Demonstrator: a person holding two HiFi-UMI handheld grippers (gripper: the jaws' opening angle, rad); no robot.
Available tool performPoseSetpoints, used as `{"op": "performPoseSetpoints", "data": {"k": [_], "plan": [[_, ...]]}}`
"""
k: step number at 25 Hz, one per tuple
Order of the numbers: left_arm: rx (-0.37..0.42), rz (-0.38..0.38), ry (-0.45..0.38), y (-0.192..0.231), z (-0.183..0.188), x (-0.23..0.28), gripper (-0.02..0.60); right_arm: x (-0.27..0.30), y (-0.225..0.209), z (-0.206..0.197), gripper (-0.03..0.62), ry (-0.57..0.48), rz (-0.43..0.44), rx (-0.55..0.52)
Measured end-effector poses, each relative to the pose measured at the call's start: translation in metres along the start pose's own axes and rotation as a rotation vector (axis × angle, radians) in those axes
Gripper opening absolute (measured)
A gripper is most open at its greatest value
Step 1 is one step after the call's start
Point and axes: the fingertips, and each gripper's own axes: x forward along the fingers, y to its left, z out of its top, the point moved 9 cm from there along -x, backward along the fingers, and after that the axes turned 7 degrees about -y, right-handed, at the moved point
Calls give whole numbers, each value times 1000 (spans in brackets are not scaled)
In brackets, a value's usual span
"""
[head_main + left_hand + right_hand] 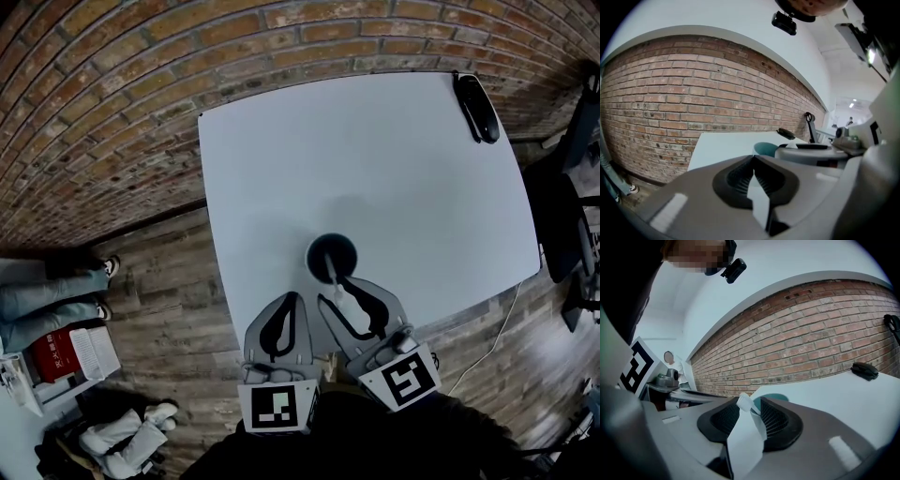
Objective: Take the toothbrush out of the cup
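A dark teal cup [332,253] stands on the white table [375,159] near its front edge. A white toothbrush [330,271] leans out of it toward me. My right gripper [340,289] is right at the cup, jaws apart, and the toothbrush's end [743,403] sits between the fingertips without being pressed. The cup's rim [777,398] shows just beyond them. My left gripper [292,298] hangs beside the cup's left side, jaws closed tip to tip with nothing in them. From the left gripper [753,158] the cup [765,149] shows ahead to the right.
A black elongated object [476,105] lies at the table's far right corner. A brick wall [112,103] runs behind and to the left. A black chair [565,220] stands off the right edge. A person's legs [47,295] are on the wooden floor at left.
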Motion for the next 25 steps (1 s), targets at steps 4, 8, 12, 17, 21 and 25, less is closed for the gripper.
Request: {"op": "performPoseSetpoints", "data": {"k": [4, 8, 12, 17, 21, 25], "plan": [[-3, -7, 7, -1, -5, -1, 9, -3, -1, -4, 129, 14, -16, 4], [-16, -9, 12, -2, -2, -1, 9, -3, -2, -3, 92, 20, -33, 10], [-8, -13, 2, -1, 0, -3, 9, -3, -1, -1, 71, 12, -50, 5], [8, -16, -15, 0, 2, -5, 9, -4, -1, 5, 49, -13, -70, -8], [9, -22, -39, 1, 8, -7, 9, -5, 1, 12, 46, -39, -74, -26], [19, -27, -74, 2, 16, -10, 9, -5, 5, 24, 43, -68, -79, -40]]}}
